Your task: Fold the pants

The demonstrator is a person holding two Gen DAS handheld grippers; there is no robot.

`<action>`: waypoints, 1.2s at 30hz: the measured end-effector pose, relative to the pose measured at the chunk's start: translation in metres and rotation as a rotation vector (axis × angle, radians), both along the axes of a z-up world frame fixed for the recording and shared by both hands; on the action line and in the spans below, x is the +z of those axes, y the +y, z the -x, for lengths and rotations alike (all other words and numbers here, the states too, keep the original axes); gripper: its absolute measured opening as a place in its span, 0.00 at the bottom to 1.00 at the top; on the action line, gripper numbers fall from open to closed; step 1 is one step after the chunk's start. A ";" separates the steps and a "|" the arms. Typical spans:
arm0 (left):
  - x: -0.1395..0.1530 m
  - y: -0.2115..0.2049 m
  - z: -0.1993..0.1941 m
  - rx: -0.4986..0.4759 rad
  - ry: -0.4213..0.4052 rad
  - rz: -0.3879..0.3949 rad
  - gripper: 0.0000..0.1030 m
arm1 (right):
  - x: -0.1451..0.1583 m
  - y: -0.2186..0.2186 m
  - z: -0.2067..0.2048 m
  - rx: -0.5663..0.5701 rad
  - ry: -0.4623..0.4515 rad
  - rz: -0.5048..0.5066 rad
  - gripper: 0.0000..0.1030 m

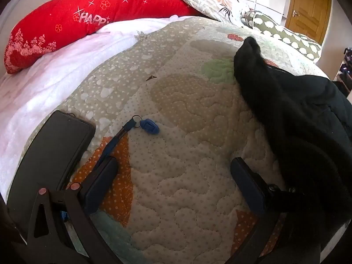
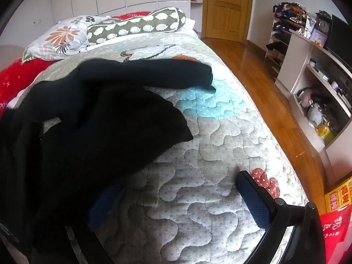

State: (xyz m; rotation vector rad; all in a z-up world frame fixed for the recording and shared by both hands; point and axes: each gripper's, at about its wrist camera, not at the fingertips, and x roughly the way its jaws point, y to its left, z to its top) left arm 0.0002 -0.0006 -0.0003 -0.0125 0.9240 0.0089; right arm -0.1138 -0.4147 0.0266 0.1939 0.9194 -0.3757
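Black pants lie crumpled on the quilted bedspread, filling the right side of the left wrist view. In the right wrist view the pants cover the left half, with one leg stretched right toward the bed's edge. My left gripper is open above bare quilt, its right finger beside the pants' edge. My right gripper is open too. Its right finger hangs over bare quilt, and its left finger is partly hidden against the dark fabric.
A black phone and a blue key fob on a strap lie on the quilt near my left finger. Pillows and a red cushion sit at the bed's head. A wooden floor, shelves and a door lie right of the bed.
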 end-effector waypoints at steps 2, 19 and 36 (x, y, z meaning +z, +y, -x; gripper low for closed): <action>0.000 0.000 0.000 0.000 0.000 0.000 1.00 | 0.000 -0.001 0.000 0.000 0.000 0.000 1.00; 0.012 -0.006 0.007 -0.032 0.106 -0.083 0.99 | 0.006 0.003 0.001 0.002 0.016 -0.002 1.00; 0.095 -0.028 0.089 -0.078 -0.156 0.004 0.99 | 0.077 0.061 0.074 0.125 -0.259 -0.031 1.00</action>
